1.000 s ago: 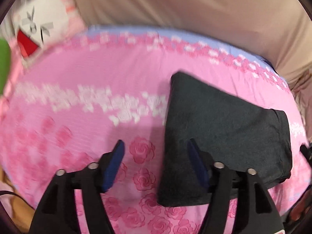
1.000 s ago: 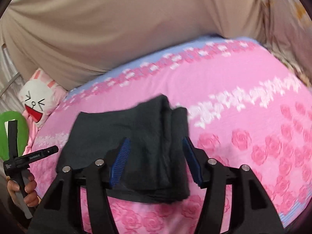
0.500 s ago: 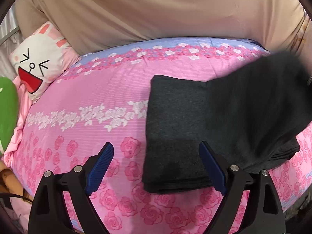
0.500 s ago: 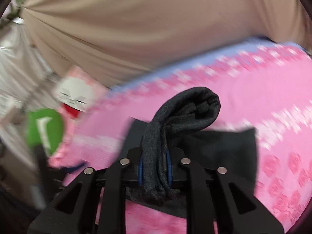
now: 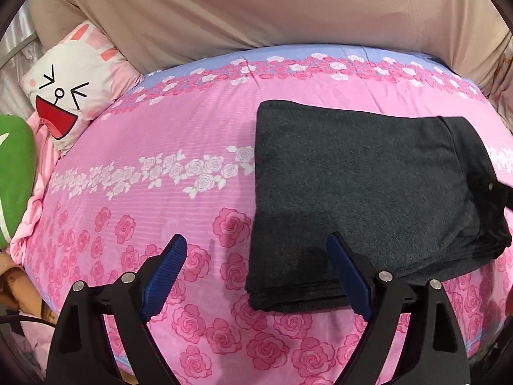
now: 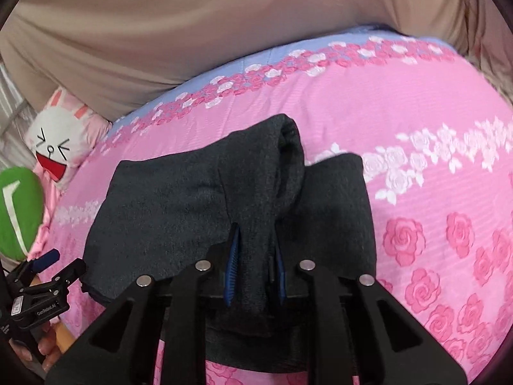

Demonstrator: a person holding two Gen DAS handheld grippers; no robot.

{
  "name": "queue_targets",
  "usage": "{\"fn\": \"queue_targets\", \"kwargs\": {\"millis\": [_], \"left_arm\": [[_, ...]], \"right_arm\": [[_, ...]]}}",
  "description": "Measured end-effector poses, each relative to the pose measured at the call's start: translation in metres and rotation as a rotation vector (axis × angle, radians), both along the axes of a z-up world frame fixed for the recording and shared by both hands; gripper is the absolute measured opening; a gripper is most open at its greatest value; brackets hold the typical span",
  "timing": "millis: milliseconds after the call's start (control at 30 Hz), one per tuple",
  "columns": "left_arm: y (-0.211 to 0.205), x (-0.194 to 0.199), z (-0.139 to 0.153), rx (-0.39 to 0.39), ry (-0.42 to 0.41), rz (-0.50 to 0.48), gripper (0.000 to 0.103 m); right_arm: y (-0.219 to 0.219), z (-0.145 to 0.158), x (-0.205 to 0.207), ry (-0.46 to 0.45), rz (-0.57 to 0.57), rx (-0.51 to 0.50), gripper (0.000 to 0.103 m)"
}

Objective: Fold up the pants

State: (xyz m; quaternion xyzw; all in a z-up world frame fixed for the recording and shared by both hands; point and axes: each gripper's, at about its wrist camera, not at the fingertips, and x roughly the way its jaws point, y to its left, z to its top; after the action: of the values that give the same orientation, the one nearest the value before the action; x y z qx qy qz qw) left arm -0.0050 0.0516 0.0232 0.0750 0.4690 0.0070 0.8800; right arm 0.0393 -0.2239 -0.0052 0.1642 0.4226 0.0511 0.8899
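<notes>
- A bed (image 5: 198, 147) filled most of both views, covered in a pink sheet printed with red roses and a band of white roses.
- Along the bed's far edge ran a pale blue border (image 5: 288, 53) with small pink and white flowers.
- Behind that edge hung a plain beige fabric backdrop (image 5: 256, 6), creased in soft folds.
- At the bed's far left corner lay a white rabbit-face pillow (image 5: 69, 78), with a green cushion (image 5: 14, 173) beside it.
- The light was even and soft.
</notes>
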Motion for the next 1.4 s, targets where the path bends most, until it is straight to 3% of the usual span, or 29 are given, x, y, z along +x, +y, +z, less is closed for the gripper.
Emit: {"fn": "queue_targets", "kwargs": {"millis": [200, 300, 367, 500, 567, 633, 767, 933, 1033, 1133, 1300, 1400], "left_arm": [[0.005, 0.005, -0.007, -0.007, 0.032, 0.019, 0.086], [0.005, 0.006, -0.009, -0.019, 0.039, 0.017, 0.086], [0.006, 0.006, -0.009, -0.039, 0.045, 0.011, 0.086], [0.008, 0.001, -0.005, -0.169, 0.064, -0.055, 0.086], [-0.002, -0.006, 0.002, -0.237, 0.061, -0.133, 0.086], [-0.019, -0.012, 0.008, -0.253, 0.05, -0.217, 0.087], [-0.071, -0.018, 0.01, -0.207, 0.048, -0.346, 0.087], [-0.141, -0.009, -0.012, -0.127, 0.078, -0.447, 0.087], [-0.159, 0.0, -0.031, -0.069, 0.092, -0.425, 0.088], [-0.154, 0.0, -0.03, -0.086, 0.086, -0.422, 0.09], [-0.107, -0.006, -0.014, -0.108, 0.076, -0.344, 0.09], [-0.068, -0.008, -0.012, -0.111, 0.088, -0.264, 0.09]], "right_arm": [[0.011, 0.046, -0.006, -0.106, 0.044, -0.004, 0.018], [0.005, 0.034, -0.007, -0.066, 0.026, -0.065, 0.018], [-0.006, 0.02, -0.007, -0.015, 0.017, -0.023, 0.021], [-0.022, -0.001, -0.018, 0.034, 0.024, 0.101, 0.031], [-0.03, -0.007, -0.027, 0.044, 0.033, 0.179, 0.038], [-0.039, -0.012, -0.034, 0.051, 0.043, 0.265, 0.04], [-0.06, -0.008, -0.05, 0.025, -0.031, 0.323, 0.042], [-0.072, 0.015, -0.08, -0.028, -0.082, 0.186, 0.042], [-0.073, 0.022, -0.09, -0.047, -0.062, 0.19, 0.043], [-0.068, 0.018, -0.084, -0.035, -0.016, 0.22, 0.049], [-0.04, 0.003, -0.052, 0.014, 0.078, 0.186, 0.052], [-0.029, -0.013, -0.04, 0.049, 0.079, 0.143, 0.054]]}}
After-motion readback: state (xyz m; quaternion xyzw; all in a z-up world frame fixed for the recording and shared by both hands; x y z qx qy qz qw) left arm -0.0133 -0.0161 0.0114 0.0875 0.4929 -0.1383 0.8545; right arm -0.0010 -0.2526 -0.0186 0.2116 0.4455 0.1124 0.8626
